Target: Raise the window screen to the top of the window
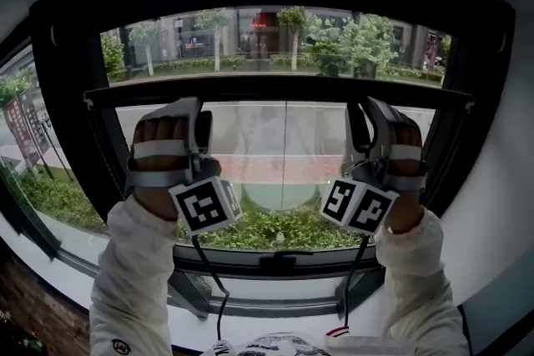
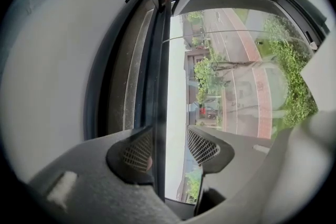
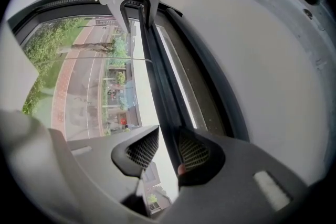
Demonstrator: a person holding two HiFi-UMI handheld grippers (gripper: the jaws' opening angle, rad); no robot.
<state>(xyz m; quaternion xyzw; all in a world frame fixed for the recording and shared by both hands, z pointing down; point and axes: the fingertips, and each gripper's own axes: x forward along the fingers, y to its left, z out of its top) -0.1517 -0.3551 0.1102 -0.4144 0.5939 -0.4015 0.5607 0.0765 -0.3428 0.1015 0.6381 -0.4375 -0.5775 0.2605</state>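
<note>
The window screen's black bottom bar (image 1: pixel 284 89) runs level across the window, a little above mid-height. Both grippers reach up to it from below. My left gripper (image 1: pixel 196 114) is near the bar's left end. In the left gripper view the bar (image 2: pixel 159 86) lies against one pad (image 2: pixel 137 152), with daylight between it and the other pad (image 2: pixel 202 147), so that gripper (image 2: pixel 169 149) is open. My right gripper (image 1: pixel 367 114) is near the bar's right end. In the right gripper view its jaws (image 3: pixel 168 149) stand narrow and close on the bar (image 3: pixel 157 76).
The black window frame (image 1: pixel 71 121) surrounds the glass, with white wall on both sides. A dark handle (image 1: pixel 278 261) sits on the lower frame rail above the white sill (image 1: pixel 275 321). Cables hang from both grippers. Trees, a road and buildings lie outside.
</note>
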